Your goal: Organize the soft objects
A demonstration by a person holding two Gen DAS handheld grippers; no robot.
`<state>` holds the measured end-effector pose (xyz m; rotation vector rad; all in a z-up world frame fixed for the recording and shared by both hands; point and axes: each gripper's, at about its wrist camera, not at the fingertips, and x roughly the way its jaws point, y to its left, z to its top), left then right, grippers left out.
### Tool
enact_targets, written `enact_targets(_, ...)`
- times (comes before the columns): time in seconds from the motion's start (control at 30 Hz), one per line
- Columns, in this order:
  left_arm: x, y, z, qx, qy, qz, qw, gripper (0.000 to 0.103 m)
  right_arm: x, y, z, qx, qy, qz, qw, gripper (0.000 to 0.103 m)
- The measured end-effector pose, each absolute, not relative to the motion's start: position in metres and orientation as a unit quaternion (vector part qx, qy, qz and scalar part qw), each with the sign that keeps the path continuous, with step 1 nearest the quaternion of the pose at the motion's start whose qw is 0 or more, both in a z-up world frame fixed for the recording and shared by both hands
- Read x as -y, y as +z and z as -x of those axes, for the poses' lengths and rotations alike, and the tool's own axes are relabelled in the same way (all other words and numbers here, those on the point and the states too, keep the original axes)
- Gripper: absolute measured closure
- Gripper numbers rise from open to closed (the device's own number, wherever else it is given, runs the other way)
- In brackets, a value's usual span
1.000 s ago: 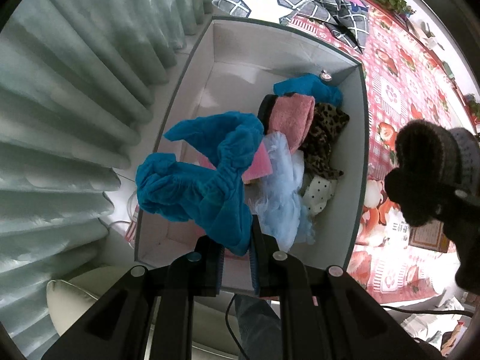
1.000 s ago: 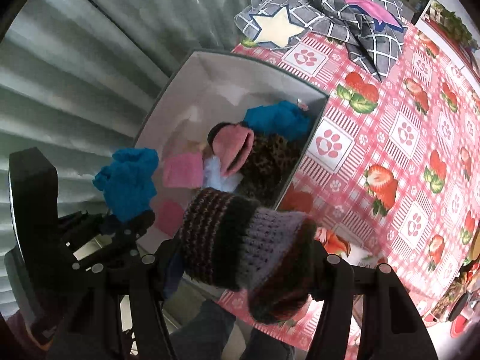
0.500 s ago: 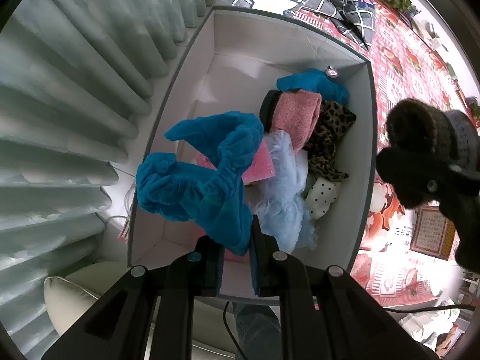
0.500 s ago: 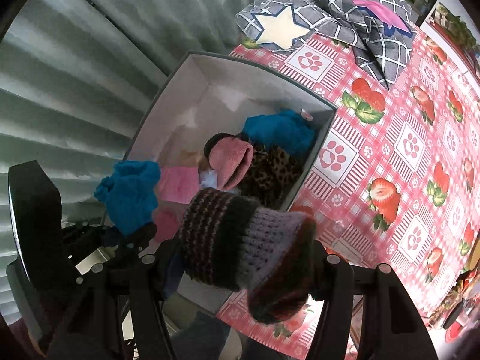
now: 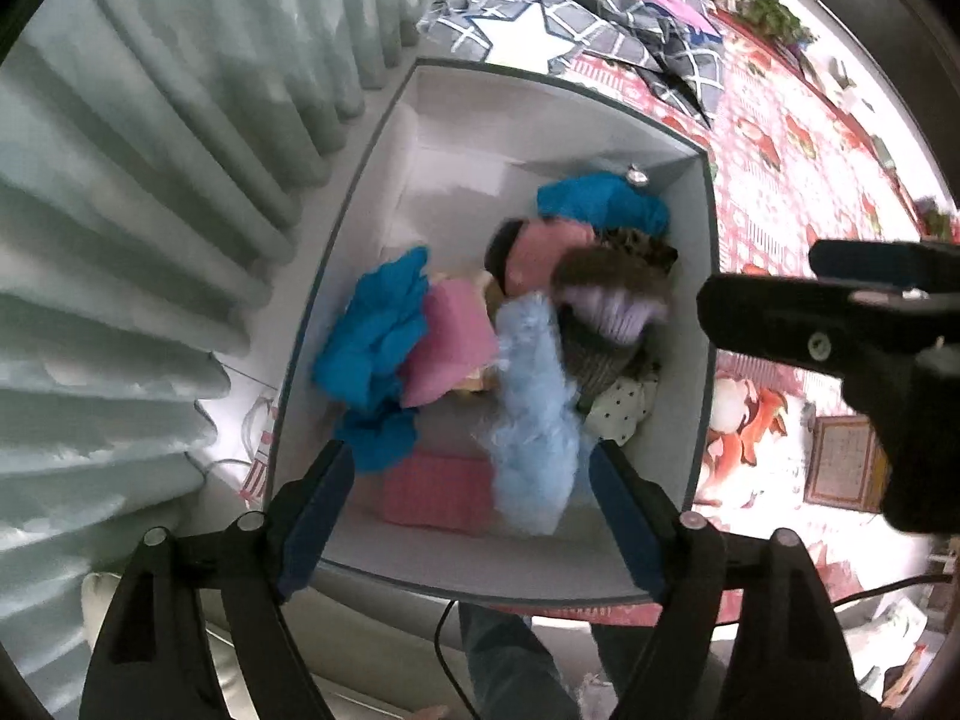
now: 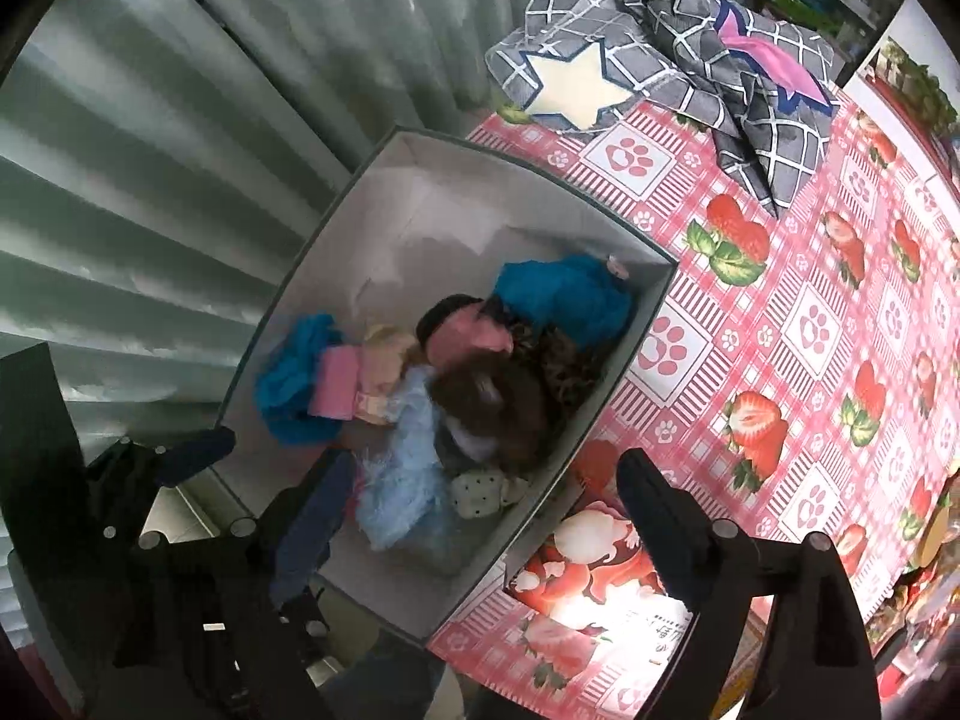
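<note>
The left claw [image 5: 474, 498] pointed straight down over the open box [image 5: 690, 360], and its jaws had just been opening; they stood wide apart with nothing between them. The right claw [image 6: 480, 516] was tilted steeply down over the near right corner of the same box. Its jaws had also just been opening and stood far apart, empty. In the left wrist view the right claw appeared as a dark shape at the right edge, above the box wall.

The blue cloth [image 5: 375, 348] lay inside the box, against its left wall, crumpled and partly over a pink piece [image 5: 450, 348]. The knitted hat [image 5: 606, 312], dark with a pale lilac band, was blurred in the left wrist view; it was on top of the pile by the right wall, over the leopard-print piece [image 5: 642, 246]. Whether it had settled I cannot tell. A fluffy light-blue item [image 5: 534, 408] lay in the middle of the box, and a second blue cloth [image 5: 600, 204] was in the far corner. The box stood at the edge of the counter [image 6: 810, 324], which carried a red cover with strawberries and paw prints, beside a pleated curtain [image 5: 150, 210].
</note>
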<state>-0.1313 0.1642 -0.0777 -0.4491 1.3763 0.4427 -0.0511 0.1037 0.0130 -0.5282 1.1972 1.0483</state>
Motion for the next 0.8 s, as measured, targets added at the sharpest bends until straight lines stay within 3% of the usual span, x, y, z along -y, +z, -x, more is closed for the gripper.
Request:
enact_targets(0.23,-0.162,-0.066,0.138,-0.606,0.194,0.198,0.745,0.016,-0.087,0.025,0.057,-0.499,0.454,0.243,0.697,0.012)
enact_targets(0.33,-0.162,-0.062,0.142,-0.603,0.186,0.210,0.746,0.016,-0.078,0.031,0.061,-0.488,0.453,0.239,0.707,0.000)
enact_targets(0.8,-0.153,-0.049,0.153,-0.616,0.188,0.179,0.744,0.016,-0.055,0.034,0.086,-0.491,0.434,0.242,0.715,0.000)
